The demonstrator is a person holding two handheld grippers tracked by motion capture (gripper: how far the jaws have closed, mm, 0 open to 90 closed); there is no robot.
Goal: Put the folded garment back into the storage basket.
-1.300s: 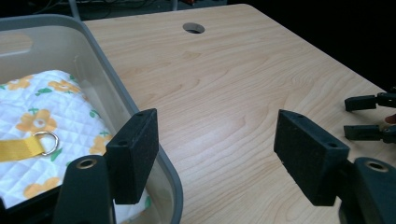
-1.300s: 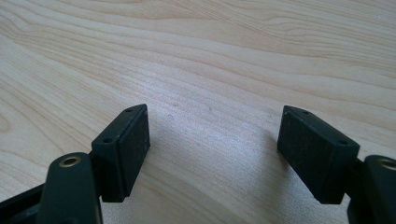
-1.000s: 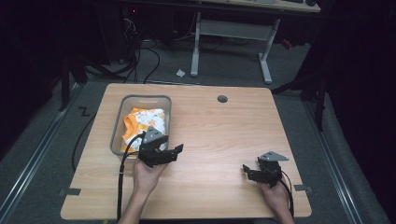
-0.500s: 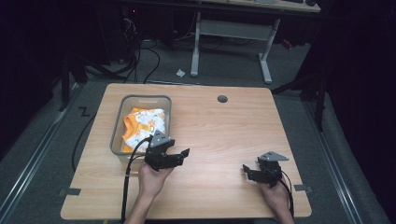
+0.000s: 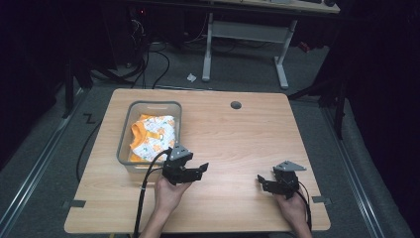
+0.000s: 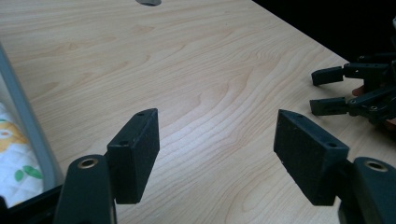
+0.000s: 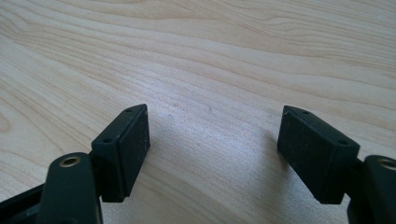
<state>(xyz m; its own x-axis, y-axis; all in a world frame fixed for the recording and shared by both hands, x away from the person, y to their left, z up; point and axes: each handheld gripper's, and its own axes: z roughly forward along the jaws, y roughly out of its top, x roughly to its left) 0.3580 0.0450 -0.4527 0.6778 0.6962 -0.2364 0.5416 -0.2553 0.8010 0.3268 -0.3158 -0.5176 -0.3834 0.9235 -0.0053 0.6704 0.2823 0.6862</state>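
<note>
The orange-and-white printed cloth garment [image 5: 152, 136] lies bunched inside the clear grey-rimmed plastic bin [image 5: 125, 131], which sits on the light wooden table [image 5: 237, 139] just beyond and to the outer side of your left gripper [image 5: 198, 171]. In the left gripper view a corner of that cloth [image 6: 14, 163] and the bin's grey wall [image 6: 28, 121] sit just outside your left-hand pad, not between the pads.

Your left gripper's jaws stand wide apart with nothing between them, only bare wood ahead, and they point across the table toward your other hand, not at the bin. By my reading you will need to turn that hand back toward the bin before the pads can straddle the fabric (soft cloth should bunch easily, so a pinch on a raised fold ought to do).

Your right gripper [image 5: 265, 182] rests low near the table's near edge, well apart from the bin, jaws likewise spread and empty; its own view has plain wood grain [image 7: 210, 70] between the pads. Held there it stays out of the left hand's way, probably ready to receive or spread the garment. The small round grommet hole [image 5: 236, 105] lies far ahead of both sets of pads.
</note>
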